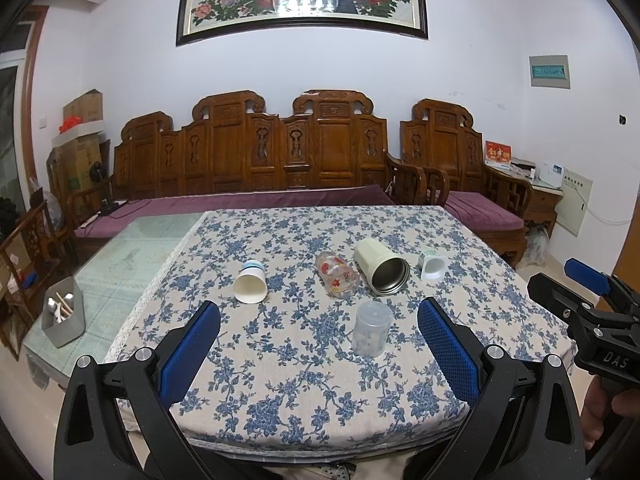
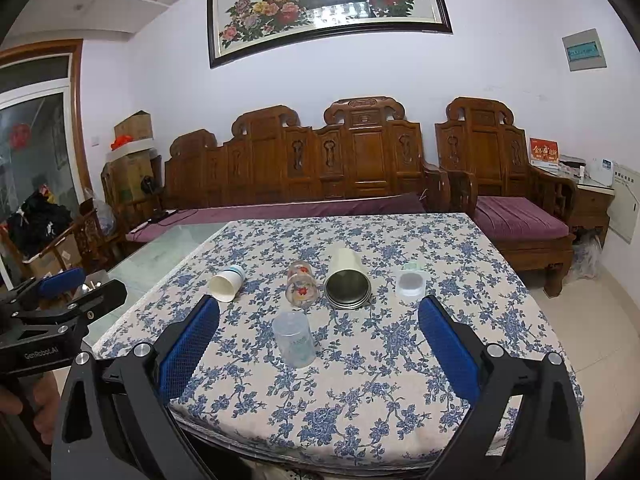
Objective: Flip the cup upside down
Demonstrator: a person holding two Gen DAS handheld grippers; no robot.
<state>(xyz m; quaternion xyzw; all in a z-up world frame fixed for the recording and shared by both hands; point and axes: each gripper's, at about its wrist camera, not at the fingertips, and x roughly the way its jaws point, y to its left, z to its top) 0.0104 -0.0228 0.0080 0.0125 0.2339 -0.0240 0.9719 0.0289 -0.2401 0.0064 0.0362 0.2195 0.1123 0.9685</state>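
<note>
- Two grippers hover at the near edge of the table, neither touching anything: the left gripper [image 1: 319,344] has its blue pads spread wide and nothing between them, and the right gripper [image 2: 319,344] is equally released and empty.
- Nearest to both is a translucent plastic cup [image 1: 371,329], standing on the floral tablecloth [image 1: 280,380] with its closed base up, so it looks already inverted.
- Farther back, four cups lie on their sides in a row: a white paper cup [image 1: 251,282], a clear glass with red flowers [image 1: 337,275], a cream tumbler with a steel interior [image 1: 382,266] and a small white cup [image 1: 432,266].
- My judgement: one cup at most is done and four are left, unless only one is meant; the task sentence does not say which.
- No grasp has begun, so the next reach and closing are still to come.
</note>
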